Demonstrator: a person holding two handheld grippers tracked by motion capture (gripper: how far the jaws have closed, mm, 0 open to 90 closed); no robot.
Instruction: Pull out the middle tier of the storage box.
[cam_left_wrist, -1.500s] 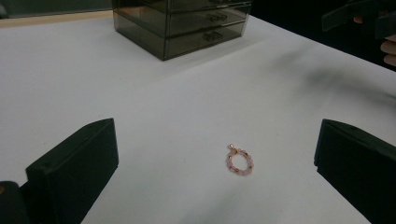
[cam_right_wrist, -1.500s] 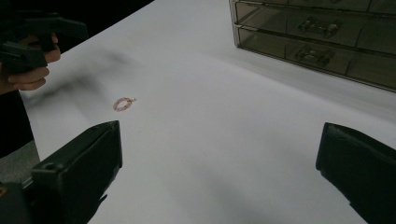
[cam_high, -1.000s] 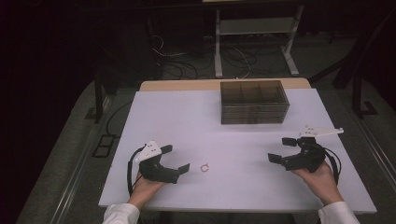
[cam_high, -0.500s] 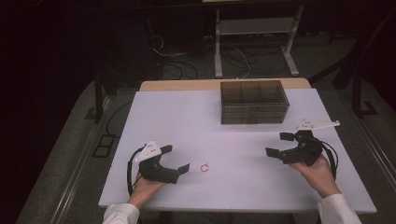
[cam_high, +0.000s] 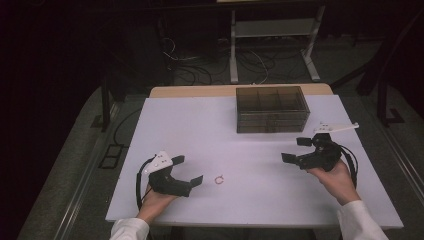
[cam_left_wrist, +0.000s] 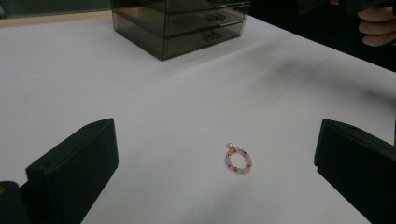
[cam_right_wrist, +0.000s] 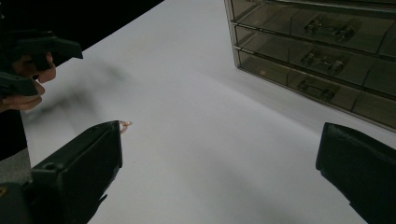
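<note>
A tiny bead ring lies on the white surface, with two grippers near it.

The left gripper (cam_high: 189, 172) has its jaws wide apart, just beside the pink bead ring (cam_left_wrist: 237, 159) but not touching it. The right gripper (cam_high: 297, 149) is wide apart too and holds nothing. It sits near the dark drawer box (cam_high: 271, 108).

I'm in a dim lab or test room: a bare white table (cam_high: 210, 130), loose cables (cam_high: 200, 65) on the floor beyond its far edge, a metal stand (cam_high: 272, 30).
</note>
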